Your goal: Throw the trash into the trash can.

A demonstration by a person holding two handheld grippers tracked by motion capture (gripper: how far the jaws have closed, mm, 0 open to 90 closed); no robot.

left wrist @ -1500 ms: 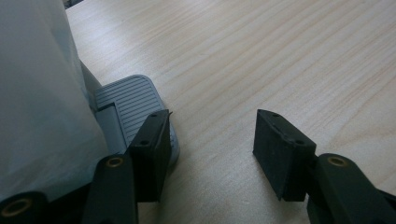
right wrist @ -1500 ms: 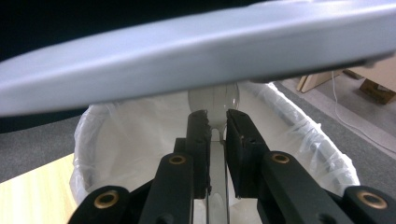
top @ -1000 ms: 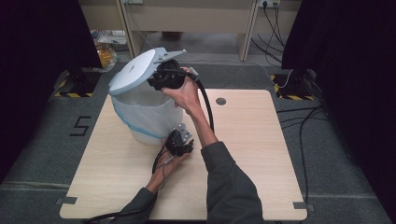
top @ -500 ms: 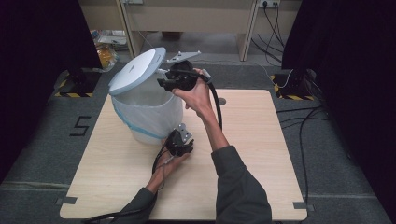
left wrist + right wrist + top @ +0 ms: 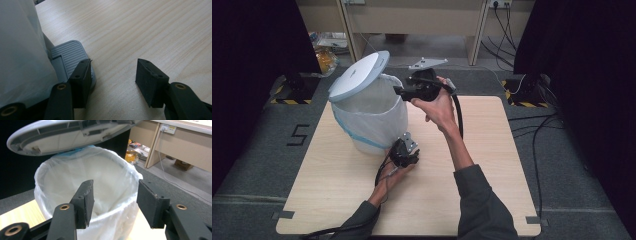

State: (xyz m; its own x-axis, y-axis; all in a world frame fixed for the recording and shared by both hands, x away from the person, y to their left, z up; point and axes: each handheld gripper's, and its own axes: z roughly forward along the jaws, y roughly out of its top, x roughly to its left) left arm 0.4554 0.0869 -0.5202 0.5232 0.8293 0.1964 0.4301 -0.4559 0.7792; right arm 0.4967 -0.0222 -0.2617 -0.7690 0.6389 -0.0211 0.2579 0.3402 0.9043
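Nearest in, the left gripper (image 5: 403, 151) sits low on the table (image 5: 492, 170), jaws apart with nothing between them, one jaw pressing on the grey pedal (image 5: 71, 56) at the foot of the bin (image 5: 372, 122); farther back, the right gripper (image 5: 414, 89) hovers just beside the bin's rim, jaws empty and just been opening; the lid (image 5: 359, 75) stands tilted up over the white liner (image 5: 110, 185).

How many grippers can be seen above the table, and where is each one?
2. The left gripper is low at the foot of the bin, with one jaw on its grey pedal. The right gripper is held up beside the bin's rim, under the raised lid.
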